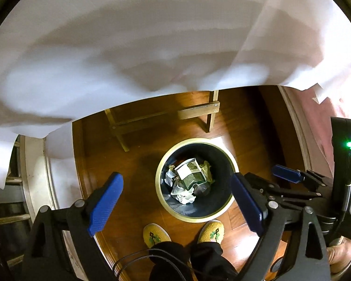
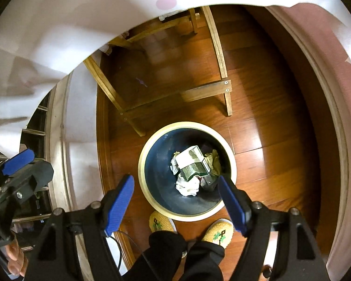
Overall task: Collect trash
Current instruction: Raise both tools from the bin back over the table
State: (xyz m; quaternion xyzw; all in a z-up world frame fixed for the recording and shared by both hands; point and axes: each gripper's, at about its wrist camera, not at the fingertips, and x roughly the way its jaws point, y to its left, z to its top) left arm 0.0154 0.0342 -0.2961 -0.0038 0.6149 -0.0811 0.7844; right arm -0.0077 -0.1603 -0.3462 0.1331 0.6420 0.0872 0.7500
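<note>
- Trash (image 1: pixel 187 180) lies in the bottom of a round waste bin (image 1: pixel 159 182) with a dark inside and a pale rim, standing on the wooden floor (image 1: pixel 133 161) just ahead of the person's yellow knitted slippers (image 1: pixel 155 235).
- On top of the pile sits a flattened printed carton (image 2: pixel 193 164), white and dark green, tilted against the other pieces.
- Beside and under it are crumpled white paper (image 2: pixel 187 186) and a yellowish-brown crumpled wrapper (image 2: pixel 214 161); what is deeper down I cannot make out.
- All of it looks light, and the paper soft and springy, so it should crush under a pinch instead of resisting.
- The carton looks stiffer than the rest, probably thin card with a smooth printed face that could slide between pads; a raised edge or fold would be the better hold than the flat face.
- The paper wads are best taken across the bulk of the crumple, where the folds give the pads something to bite.
- Nothing in the bin seems fragile.
- Left tongs (image 1: pixel 175 206) stand wide above the bin with nothing between the blue pads.
- Right tongs (image 2: pixel 175 207) are likewise spread wide and hold nothing, pointing steeply down at the bin.
- A white cloth (image 1: pixel 128 46) drapes over the worktop edge above, with its wooden frame (image 2: pixel 206 93) standing behind the bin.
</note>
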